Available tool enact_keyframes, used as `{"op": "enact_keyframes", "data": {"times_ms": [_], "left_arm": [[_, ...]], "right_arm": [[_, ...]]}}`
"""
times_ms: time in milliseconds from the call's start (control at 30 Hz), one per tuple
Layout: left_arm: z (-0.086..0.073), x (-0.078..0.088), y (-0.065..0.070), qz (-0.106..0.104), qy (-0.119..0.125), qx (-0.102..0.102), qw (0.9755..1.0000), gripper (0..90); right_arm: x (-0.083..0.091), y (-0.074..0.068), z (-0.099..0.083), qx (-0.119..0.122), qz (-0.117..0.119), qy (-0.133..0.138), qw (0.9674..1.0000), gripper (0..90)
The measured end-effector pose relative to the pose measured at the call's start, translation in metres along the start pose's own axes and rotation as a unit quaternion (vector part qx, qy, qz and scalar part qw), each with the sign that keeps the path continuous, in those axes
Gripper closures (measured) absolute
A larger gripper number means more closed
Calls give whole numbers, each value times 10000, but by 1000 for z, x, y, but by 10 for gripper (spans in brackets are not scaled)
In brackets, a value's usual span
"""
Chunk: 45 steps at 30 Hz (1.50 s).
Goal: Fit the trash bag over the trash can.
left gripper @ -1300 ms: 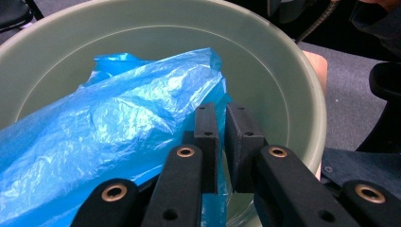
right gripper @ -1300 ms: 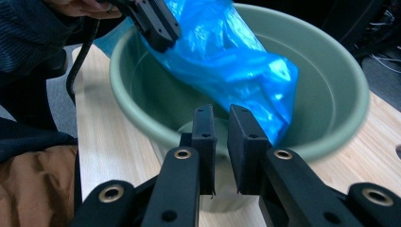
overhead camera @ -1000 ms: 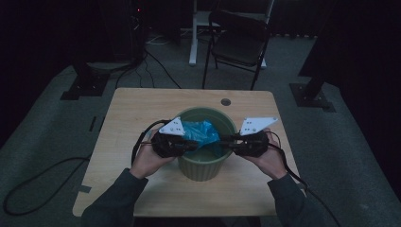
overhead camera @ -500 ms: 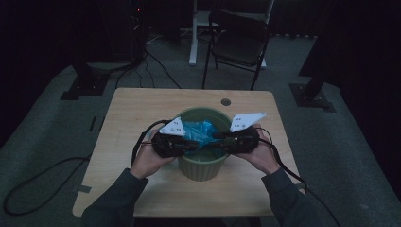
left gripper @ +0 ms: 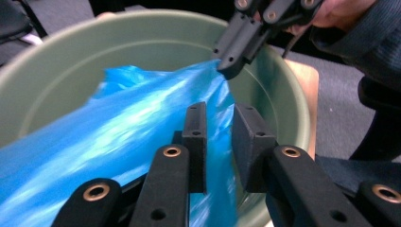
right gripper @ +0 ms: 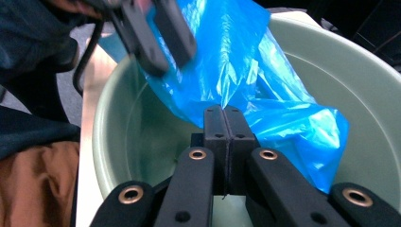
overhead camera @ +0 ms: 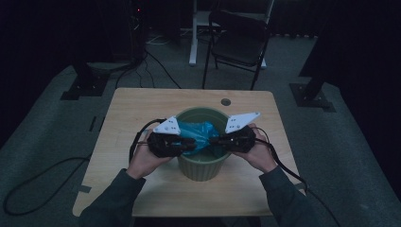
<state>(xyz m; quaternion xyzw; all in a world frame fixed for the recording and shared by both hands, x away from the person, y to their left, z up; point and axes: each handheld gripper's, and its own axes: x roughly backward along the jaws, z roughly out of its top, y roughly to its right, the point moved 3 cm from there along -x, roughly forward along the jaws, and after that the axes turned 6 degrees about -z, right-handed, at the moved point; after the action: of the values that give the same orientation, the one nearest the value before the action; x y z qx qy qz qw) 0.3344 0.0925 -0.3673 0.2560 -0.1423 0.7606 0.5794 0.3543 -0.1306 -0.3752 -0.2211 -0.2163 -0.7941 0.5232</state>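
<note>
Lining step in hand: blue bin liner (overhead camera: 201, 134) bunched over green bin (overhead camera: 202, 165) at mid-table. Right gripper (right gripper: 226, 113) pressed together, pinching liner, having just closed. Left gripper (left gripper: 218, 124) slightly parted around film, just opening. Next: spread liner mouth over rim. Hands barely shifted versus earlier frame.

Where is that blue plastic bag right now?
In the high view, the blue plastic bag hangs over the green bucket mid-table, stretched between the left gripper and right gripper.
</note>
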Motion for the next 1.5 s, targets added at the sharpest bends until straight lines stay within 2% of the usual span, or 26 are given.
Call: {"op": "enact_keyframes", "data": {"times_ms": [133,167,200,333,367,400,467,600,800,900,1067,1233,1267,1433,1500], "left_arm": [[-2,25,-3,213,220,94,9995,742],[-2,25,-3,213,220,94,9995,741],[-5,37,-5,307,327,187,9988,741],[-15,59,-10,579,464,385,9965,744],[-15,59,-10,579,464,385,9965,744],[-20,67,-12,601,529,507,9955,744],[-25,71,-13,617,542,601,9948,741],[-33,70,-14,544,423,716,9950,724],[-38,65,-13,371,400,835,9950,701],[-37,57,-8,174,343,800,9961,675],[-34,47,-6,56,263,747,9968,656],[-31,38,-4,8,231,675,9975,667],[-30,37,-3,9,226,662,9975,683],[-27,32,-2,26,225,617,9978,693],[-26,31,-1,32,221,578,9981,693]], "right_arm": [[7,0,-4,1,-53,33,10000,900],[7,0,-4,1,-53,33,10000,900],[8,0,-6,-8,-67,35,10000,900],[10,1,-12,-41,-138,18,9999,900],[10,1,-12,-41,-138,18,9999,900],[11,0,-13,-47,-136,19,9999,900],[12,0,-14,-44,-176,14,9998,900],[12,0,-15,-23,-208,17,9998,900],[13,-2,-16,-13,-253,40,9997,899],[16,-2,-18,-34,-307,92,9995,893],[16,-4,-20,-18,-338,64,9994,880],[18,-3,-19,-15,-390,86,9992,830],[20,-3,-19,-19,-443,124,9989,793],[31,-1,-16,-44,-577,261,9980,743],[41,1,-13,-71,-694,371,9969,722]]}}
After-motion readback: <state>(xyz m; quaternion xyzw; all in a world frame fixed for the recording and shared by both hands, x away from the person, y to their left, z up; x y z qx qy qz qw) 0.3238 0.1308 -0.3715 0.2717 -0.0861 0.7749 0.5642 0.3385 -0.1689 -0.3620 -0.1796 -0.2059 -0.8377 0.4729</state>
